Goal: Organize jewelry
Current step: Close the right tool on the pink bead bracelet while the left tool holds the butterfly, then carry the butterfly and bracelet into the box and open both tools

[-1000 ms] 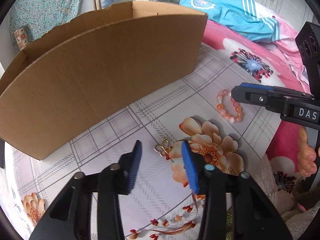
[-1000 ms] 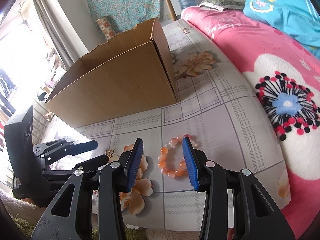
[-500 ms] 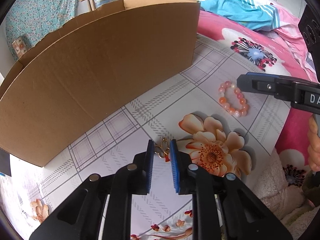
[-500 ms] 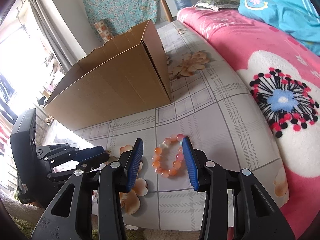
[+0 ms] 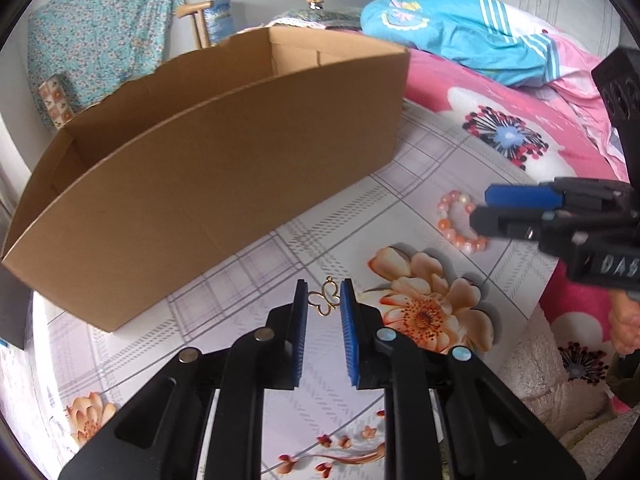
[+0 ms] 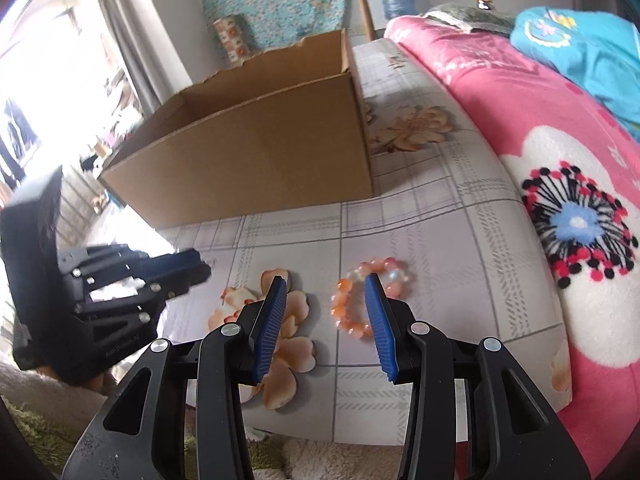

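A small gold butterfly pendant [image 5: 325,298] sits between the fingertips of my left gripper [image 5: 324,300], whose blue pads are closed on its wings and hold it just above the table. A bracelet of orange and pink beads [image 6: 370,295] lies on the tablecloth; it also shows in the left wrist view [image 5: 460,225]. My right gripper [image 6: 326,286] is open, its right pad over the bracelet's ring. An open cardboard box [image 5: 208,160] stands behind both, also in the right wrist view [image 6: 256,156].
The plaid tablecloth [image 6: 432,216] with printed flowers covers the table. A pink floral blanket [image 6: 560,160] and a blue garment [image 5: 472,36] lie on the right. The left gripper's body [image 6: 100,288] shows at the left of the right wrist view.
My left gripper closed on the butterfly pendant and lifted it slightly. My right gripper moved forward over the bead bracelet and stayed open.
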`<action>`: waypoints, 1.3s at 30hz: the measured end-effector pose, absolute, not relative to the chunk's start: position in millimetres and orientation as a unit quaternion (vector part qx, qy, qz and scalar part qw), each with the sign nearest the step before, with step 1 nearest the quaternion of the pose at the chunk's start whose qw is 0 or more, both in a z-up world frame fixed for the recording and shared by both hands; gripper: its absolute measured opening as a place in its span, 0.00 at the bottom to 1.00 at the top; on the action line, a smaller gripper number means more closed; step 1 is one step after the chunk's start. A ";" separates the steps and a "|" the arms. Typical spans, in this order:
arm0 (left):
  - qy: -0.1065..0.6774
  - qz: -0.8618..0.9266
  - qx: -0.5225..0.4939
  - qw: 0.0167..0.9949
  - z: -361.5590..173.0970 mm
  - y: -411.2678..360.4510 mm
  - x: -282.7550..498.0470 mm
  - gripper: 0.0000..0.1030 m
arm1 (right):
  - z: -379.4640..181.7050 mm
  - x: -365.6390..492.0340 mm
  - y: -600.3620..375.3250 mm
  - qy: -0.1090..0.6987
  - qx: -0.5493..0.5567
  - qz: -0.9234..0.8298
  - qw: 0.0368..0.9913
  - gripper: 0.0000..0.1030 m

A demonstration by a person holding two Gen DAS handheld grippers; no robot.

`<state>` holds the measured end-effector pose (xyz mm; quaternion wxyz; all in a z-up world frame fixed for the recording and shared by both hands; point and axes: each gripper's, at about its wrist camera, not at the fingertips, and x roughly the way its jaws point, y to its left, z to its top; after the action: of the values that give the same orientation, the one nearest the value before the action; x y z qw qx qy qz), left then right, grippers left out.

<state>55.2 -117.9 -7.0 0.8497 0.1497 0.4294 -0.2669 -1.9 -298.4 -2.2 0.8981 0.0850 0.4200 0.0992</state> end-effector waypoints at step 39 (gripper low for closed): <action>0.446 -0.320 0.009 0.836 90.3 -54.7 169.1 0.15 | 110.9 85.0 -383.9 0.275 0.308 0.226 0.882 0.07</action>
<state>169.1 -54.7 90.3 0.8356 0.0086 0.4463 -0.3201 85.0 -383.9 110.9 0.8822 0.3084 0.2750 0.2259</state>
